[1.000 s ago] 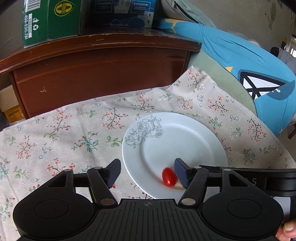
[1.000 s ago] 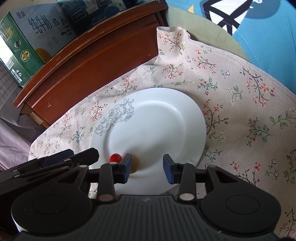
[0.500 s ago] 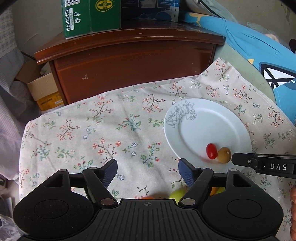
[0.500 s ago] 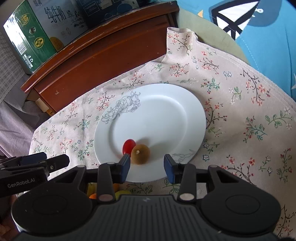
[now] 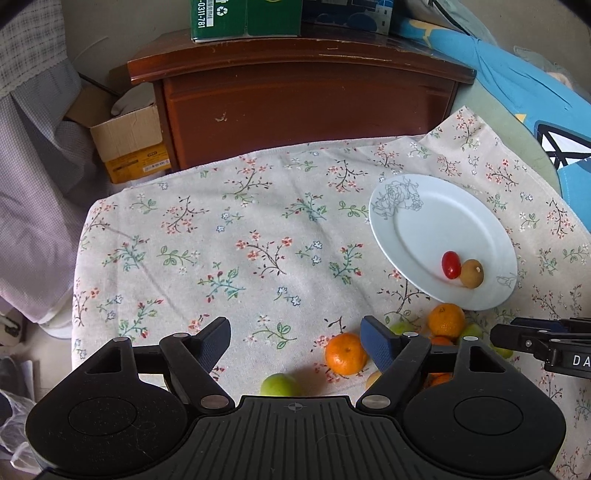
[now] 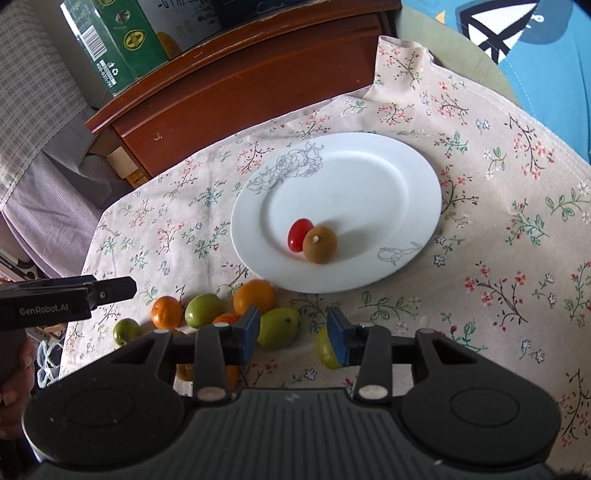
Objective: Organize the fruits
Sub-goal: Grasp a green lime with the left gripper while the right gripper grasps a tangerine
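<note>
A white plate (image 5: pixel 436 214) (image 6: pixel 369 177) lies on the flowered cloth and holds a red cherry tomato (image 5: pixel 451 264) (image 6: pixel 300 229) touching a small brown fruit (image 5: pixel 472 273) (image 6: pixel 320 244). In front of the plate, oranges (image 5: pixel 346 353) (image 6: pixel 255 295) and green fruits (image 5: pixel 280 384) (image 6: pixel 277 326) sit loose on the cloth. My left gripper (image 5: pixel 295 343) hovers left of the pile, its jaws opening with nothing between them. My right gripper (image 6: pixel 293 336) is open above the pile, and a green fruit shows in the gap below it, not gripped.
A dark wooden cabinet (image 5: pixel 303 92) stands behind the table with a green carton (image 5: pixel 245 16) on top. A cardboard box (image 5: pixel 129 144) sits on the floor at left. Blue fabric (image 5: pixel 517 85) lies at the right. Each gripper shows in the other's view.
Both grippers have drawn back from the plate, leaving the tomato and brown fruit on it. The loose pile of fruit has come into view. The left jaws have widened.
</note>
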Demonstrator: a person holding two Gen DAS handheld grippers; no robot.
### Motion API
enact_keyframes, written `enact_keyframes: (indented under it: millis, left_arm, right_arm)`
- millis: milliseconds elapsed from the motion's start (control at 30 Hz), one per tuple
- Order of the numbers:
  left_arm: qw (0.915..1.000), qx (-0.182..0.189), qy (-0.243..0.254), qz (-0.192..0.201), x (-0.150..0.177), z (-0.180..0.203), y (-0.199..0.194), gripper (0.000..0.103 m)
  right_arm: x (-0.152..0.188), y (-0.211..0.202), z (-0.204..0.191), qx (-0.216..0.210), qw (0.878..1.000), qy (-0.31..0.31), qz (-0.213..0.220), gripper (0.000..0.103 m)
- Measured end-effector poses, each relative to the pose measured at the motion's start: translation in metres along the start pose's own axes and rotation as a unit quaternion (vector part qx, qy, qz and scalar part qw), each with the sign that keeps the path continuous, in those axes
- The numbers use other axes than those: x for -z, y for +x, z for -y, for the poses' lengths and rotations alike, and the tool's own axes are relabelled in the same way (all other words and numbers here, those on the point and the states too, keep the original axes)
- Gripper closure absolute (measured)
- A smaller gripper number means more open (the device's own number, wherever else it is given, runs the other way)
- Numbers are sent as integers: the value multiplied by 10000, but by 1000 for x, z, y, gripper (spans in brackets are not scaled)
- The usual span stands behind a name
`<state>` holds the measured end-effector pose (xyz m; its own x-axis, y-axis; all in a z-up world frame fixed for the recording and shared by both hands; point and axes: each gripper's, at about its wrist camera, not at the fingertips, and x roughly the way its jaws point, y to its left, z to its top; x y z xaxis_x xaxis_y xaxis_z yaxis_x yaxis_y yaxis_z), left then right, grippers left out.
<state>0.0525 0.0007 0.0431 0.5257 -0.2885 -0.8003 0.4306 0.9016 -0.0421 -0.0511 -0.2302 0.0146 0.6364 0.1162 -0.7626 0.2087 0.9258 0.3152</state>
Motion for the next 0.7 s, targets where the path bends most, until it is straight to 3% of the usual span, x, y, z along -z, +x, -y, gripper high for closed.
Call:
enact_keyframes:
  millis: [367,433,700]
  left_arm:
    - [9985,-117,383,-382,24,-2,6,25]
    - [9978,-142,445,-474,27,-1,9,26]
    - [9959,-176,704,-543,35,5,12,28]
  right_arm:
    - [33,-4,-7,-157,9988,-257,-386,57]
    - [38,-5,-10,-287,9982,-296,-441,51]
    - [51,-11,-33,-275,9935,-1022,-429,51]
